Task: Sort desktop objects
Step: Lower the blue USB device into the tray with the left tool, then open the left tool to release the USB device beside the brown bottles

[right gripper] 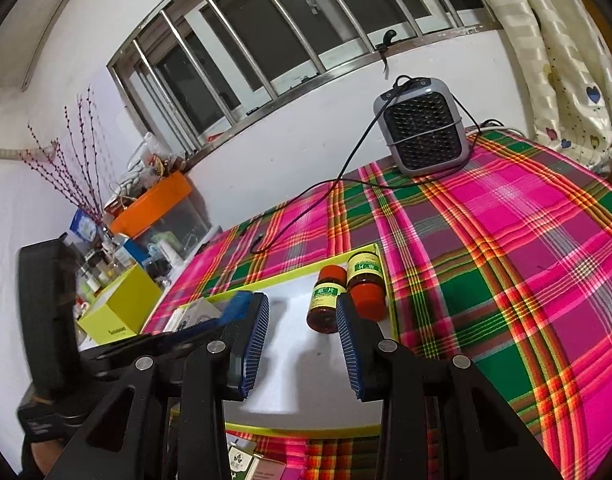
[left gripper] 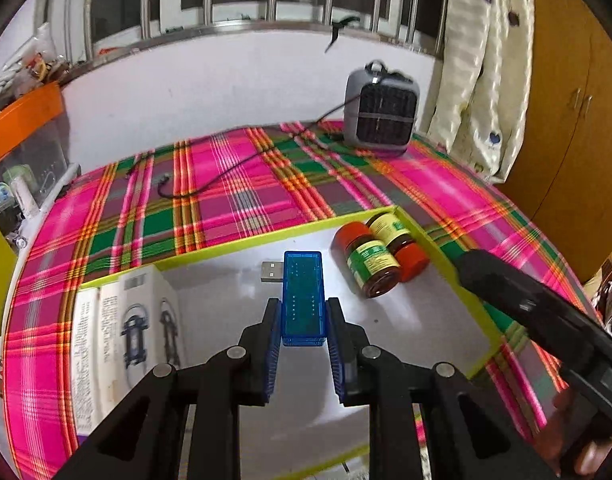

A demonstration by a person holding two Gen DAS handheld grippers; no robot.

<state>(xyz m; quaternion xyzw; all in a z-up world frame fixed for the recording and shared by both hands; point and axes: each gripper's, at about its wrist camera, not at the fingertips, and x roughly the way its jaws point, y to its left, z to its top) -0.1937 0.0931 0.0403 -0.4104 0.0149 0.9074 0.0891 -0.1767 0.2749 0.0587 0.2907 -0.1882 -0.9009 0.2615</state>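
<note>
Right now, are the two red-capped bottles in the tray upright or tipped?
Tipped. Both red-capped bottles lie on their sides, side by side in the tray's far right corner, caps pointing opposite ways.

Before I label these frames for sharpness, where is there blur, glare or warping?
Left wrist view: heater and curtain smeared, blue USB stick crisp. Right wrist view: mostly sharp, left gripper blurred at left. Both views: fisheye bends window bars, dark corners.

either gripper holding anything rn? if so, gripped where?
Left gripper holds the blue USB device by the end of its body opposite the plug, pads on both sides. Right gripper holds nothing.
</note>
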